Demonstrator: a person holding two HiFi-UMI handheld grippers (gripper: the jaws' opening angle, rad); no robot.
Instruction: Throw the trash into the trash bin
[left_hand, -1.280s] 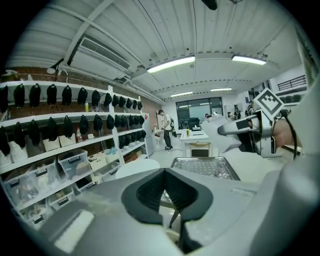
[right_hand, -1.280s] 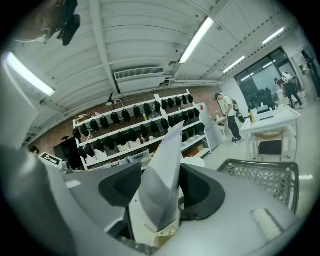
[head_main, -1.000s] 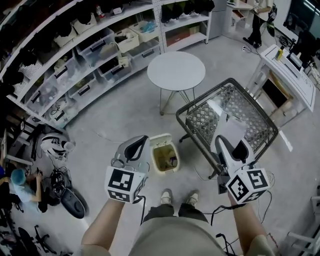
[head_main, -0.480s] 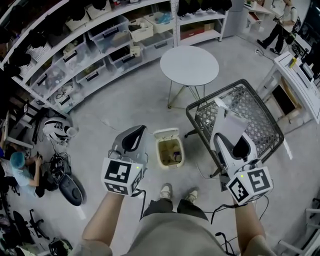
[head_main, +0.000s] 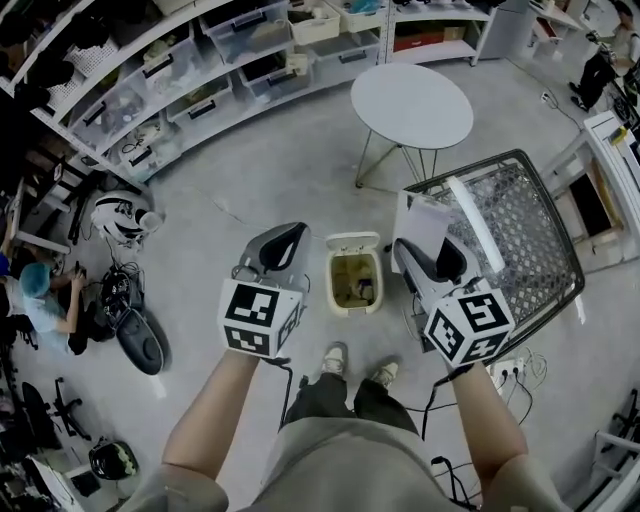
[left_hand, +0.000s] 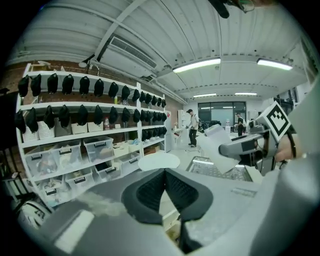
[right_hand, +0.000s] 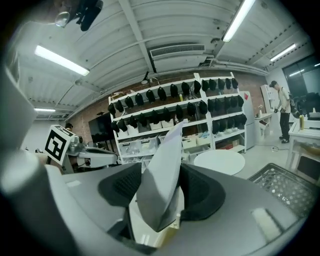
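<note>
**A:** Where was the trash?

**B:** A white sheet (right_hand: 161, 175) stood upright between the 2 jaws of the right gripper (head_main: 432, 256), and its top edge rose well above them. The pads pressed on it from both sides, so it was gripped and not loose.

**A:** And the bin?

**B:** The trash bin (head_main: 334, 290) stood on the floor (head_main: 250, 170) with its lid tipped back and some dark litter showing inside. In the head view it lay between the 2 grippers. The sheet showed to the right of the bin's mouth, in front of the near corner of the wire cart (head_main: 530, 220).

**A:** The other claw?

**B:** The left gripper (head_main: 277, 246) was held out to the left of the bin. Its pads were brought together with nothing between them.

**A:** What lay round about?

**B:** The person's 2 shoes (head_main: 336, 357) showed just below the bin in the head view. A round table (head_main: 412, 105) stood beyond the bin and the cart. Long shelves (head_main: 180, 70) with storage boxes ran along the far side of the room.
</note>
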